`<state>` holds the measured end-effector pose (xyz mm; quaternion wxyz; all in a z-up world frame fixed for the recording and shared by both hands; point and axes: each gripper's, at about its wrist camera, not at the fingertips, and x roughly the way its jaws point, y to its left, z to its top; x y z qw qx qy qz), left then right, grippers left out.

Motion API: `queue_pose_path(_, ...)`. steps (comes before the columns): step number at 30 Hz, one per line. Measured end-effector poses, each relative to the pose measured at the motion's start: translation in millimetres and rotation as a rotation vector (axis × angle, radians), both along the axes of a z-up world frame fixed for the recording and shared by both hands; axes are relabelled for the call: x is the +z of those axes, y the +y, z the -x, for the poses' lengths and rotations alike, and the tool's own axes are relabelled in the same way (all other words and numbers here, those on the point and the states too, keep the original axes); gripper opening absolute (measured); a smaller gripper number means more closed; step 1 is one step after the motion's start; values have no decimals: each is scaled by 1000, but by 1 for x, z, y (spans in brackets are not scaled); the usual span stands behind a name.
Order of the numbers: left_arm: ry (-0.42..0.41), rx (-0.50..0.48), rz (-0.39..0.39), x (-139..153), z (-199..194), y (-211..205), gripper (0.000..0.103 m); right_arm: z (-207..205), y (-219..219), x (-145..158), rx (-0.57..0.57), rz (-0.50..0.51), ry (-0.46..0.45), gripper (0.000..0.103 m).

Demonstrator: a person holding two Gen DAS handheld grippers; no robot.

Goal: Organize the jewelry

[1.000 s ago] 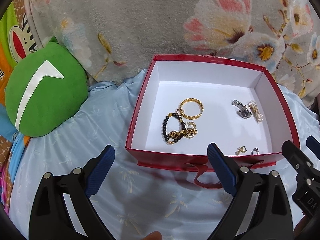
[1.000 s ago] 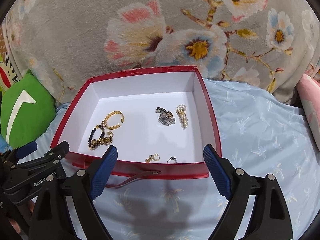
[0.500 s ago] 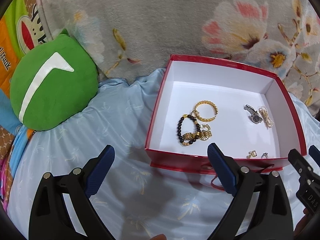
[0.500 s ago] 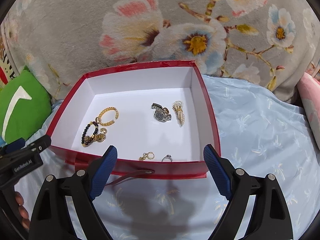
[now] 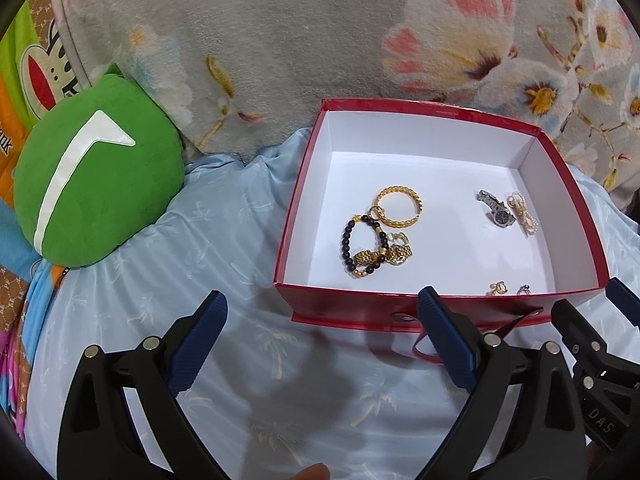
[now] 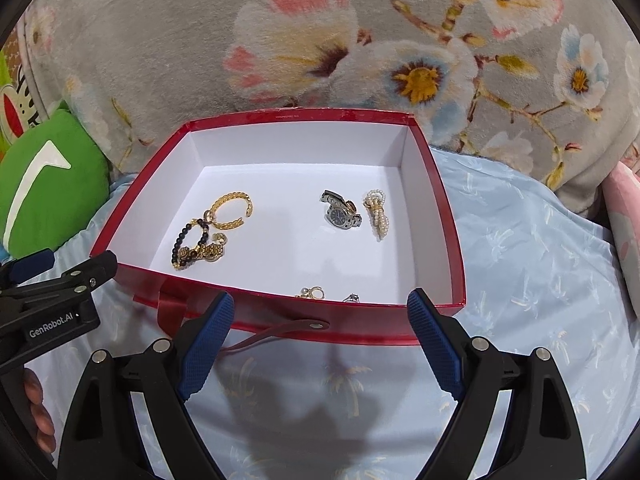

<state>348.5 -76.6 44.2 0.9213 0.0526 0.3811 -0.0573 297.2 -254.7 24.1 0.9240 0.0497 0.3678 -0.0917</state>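
A red box [image 5: 436, 310] with a white inside sits on the blue sheet; it also shows in the right wrist view [image 6: 352, 322]. Inside lie a gold bangle [image 5: 399, 206], a black bead bracelet [image 5: 349, 242] tangled with a gold watch [image 5: 394, 254], a silver watch [image 5: 497, 212], a pearl piece [image 5: 522, 214], gold earrings [image 5: 497, 288] and a ring [image 5: 524, 289]. My left gripper [image 5: 322, 334] is open and empty, in front of the box's left corner. My right gripper [image 6: 320, 338] is open and empty at the box's front wall.
A green cushion [image 5: 94, 172] lies left of the box. A grey floral blanket [image 5: 320, 40] rises behind it. A red strap [image 6: 276, 330] hangs from the box front. A pink pillow [image 6: 626, 216] sits at the right edge.
My left gripper has moved left, so the box sits further right in its view. My right gripper has shifted slightly, the box drifting a little in its view. Both stay open.
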Motion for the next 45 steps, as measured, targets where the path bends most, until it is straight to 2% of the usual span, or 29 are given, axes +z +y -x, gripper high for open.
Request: queue_pose_path(45,11,-30,-30,-4,8,-16,95,2,-2,-3,-2,-1,10,86)
